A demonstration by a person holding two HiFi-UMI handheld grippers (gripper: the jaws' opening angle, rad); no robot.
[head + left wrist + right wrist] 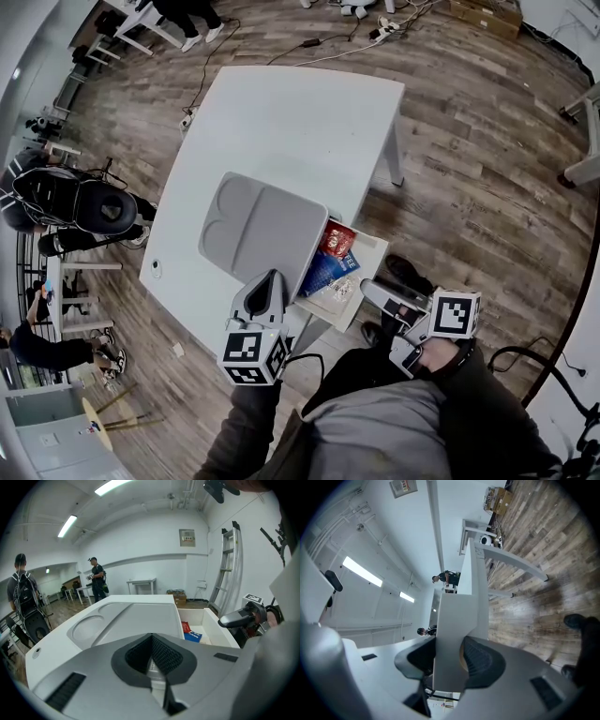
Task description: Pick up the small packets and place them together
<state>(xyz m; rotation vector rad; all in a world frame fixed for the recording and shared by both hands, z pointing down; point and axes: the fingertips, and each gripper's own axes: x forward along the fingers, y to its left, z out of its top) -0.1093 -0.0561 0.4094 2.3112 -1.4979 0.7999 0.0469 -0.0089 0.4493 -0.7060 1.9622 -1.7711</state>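
White table on a wood-plank floor, with people at the far left of the room.

Grey moulded tray lies on the table's near part. It has one round hollow and one long one.

White drawer stands open at the table's near right side, just right of the tray. The left gripper view shows it too, right of the tray.

Left gripper hangs over the tray's near edge, tilted down. Its jaws are together at the tips, with nothing between them.

Right gripper is at the drawer's near right corner, held level. Its jaws are clamped on the drawer's white wall, which stands as a slab between the two dark pads.

Packets, all three inside the drawer, close together:
- blue packet in the middle, against the drawer's left side; also.
- red packet at the far end, touching the blue one; also.
- clear packet at the near end, just beside the blue one; contents too small to tell.
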